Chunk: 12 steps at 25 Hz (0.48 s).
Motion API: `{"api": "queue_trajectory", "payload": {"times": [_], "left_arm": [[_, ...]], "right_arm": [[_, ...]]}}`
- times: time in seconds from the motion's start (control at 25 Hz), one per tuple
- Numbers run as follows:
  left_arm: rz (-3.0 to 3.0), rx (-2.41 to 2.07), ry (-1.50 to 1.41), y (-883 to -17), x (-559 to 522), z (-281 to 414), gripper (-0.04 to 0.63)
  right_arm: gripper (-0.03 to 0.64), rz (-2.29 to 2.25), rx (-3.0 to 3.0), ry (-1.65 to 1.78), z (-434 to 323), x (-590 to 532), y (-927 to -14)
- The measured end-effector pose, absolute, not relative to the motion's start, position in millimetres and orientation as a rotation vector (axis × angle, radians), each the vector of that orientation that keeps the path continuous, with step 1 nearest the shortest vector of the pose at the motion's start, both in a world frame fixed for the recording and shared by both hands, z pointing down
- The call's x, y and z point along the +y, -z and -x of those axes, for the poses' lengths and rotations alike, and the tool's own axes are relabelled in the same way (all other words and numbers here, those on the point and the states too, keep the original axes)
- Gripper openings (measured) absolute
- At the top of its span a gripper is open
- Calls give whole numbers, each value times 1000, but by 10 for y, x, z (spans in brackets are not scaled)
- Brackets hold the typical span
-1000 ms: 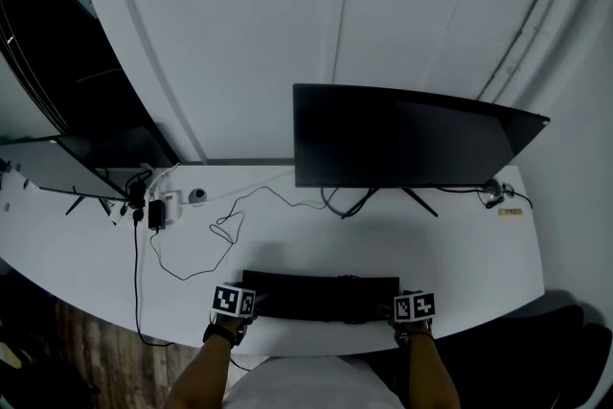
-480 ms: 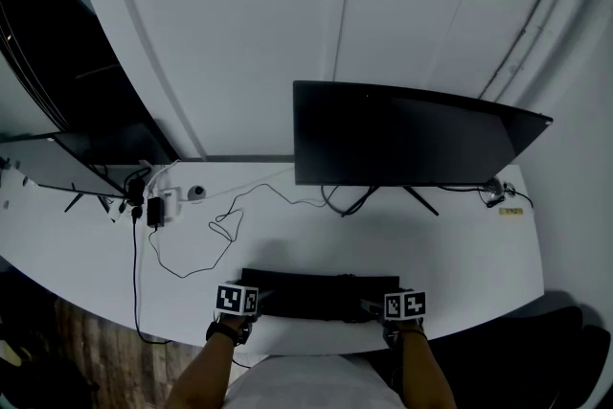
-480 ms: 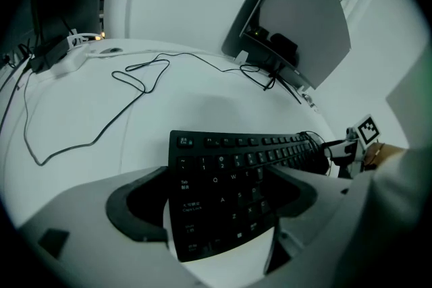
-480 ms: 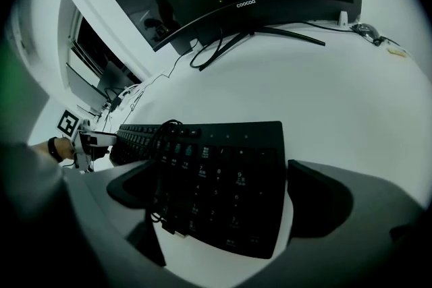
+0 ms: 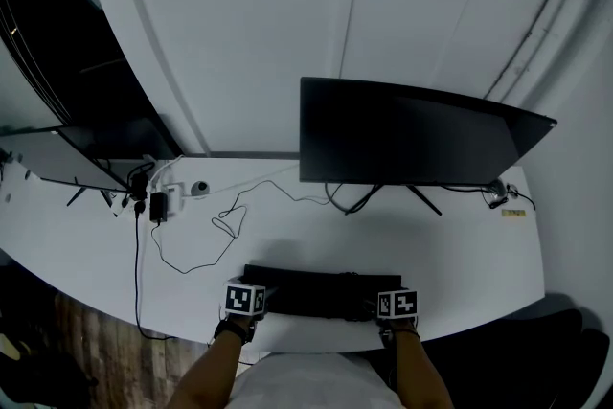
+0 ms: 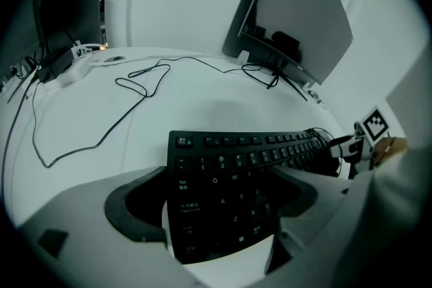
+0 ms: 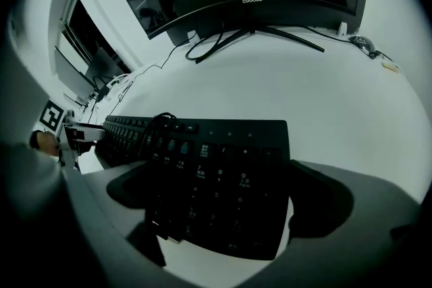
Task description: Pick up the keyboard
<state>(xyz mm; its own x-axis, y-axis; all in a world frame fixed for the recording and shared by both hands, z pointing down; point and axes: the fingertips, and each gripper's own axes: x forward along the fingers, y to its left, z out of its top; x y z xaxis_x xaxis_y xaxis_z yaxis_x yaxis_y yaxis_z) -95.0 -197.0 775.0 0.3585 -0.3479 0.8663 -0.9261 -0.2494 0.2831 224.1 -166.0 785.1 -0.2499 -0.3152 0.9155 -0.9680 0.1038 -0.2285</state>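
A black keyboard (image 5: 321, 292) lies flat on the white desk (image 5: 460, 254) near its front edge. My left gripper (image 5: 261, 296) is at the keyboard's left end and my right gripper (image 5: 377, 302) at its right end. In the left gripper view the left gripper (image 6: 216, 209) stands open, its two jaws straddling the keyboard's (image 6: 236, 172) letter-key end, with a thin gap at the left jaw. In the right gripper view the right gripper (image 7: 223, 209) is open around the keyboard's (image 7: 216, 172) number-pad end. A coiled black cable (image 7: 158, 123) rests on the keys.
A large dark monitor (image 5: 412, 134) stands behind the keyboard on splayed feet. A loose thin cable (image 5: 206, 239) loops across the desk's left half toward plugs and adaptors (image 5: 158, 203). A second screen (image 5: 57, 163) stands at far left. The curved desk edge runs just under my hands.
Both grippers have slid inward along the desk's front, over the keyboard's two ends. The keyboard has not moved.
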Motion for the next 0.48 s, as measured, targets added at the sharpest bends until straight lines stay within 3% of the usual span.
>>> {"api": "queue_trajectory", "payload": {"times": [0.48], "left_arm": [[-1725,-1129,-855,-7738,-1931,971,410]], "right_arm": [[577,-1314,-1658,-1201,-2262,-1665,-7798]]}}
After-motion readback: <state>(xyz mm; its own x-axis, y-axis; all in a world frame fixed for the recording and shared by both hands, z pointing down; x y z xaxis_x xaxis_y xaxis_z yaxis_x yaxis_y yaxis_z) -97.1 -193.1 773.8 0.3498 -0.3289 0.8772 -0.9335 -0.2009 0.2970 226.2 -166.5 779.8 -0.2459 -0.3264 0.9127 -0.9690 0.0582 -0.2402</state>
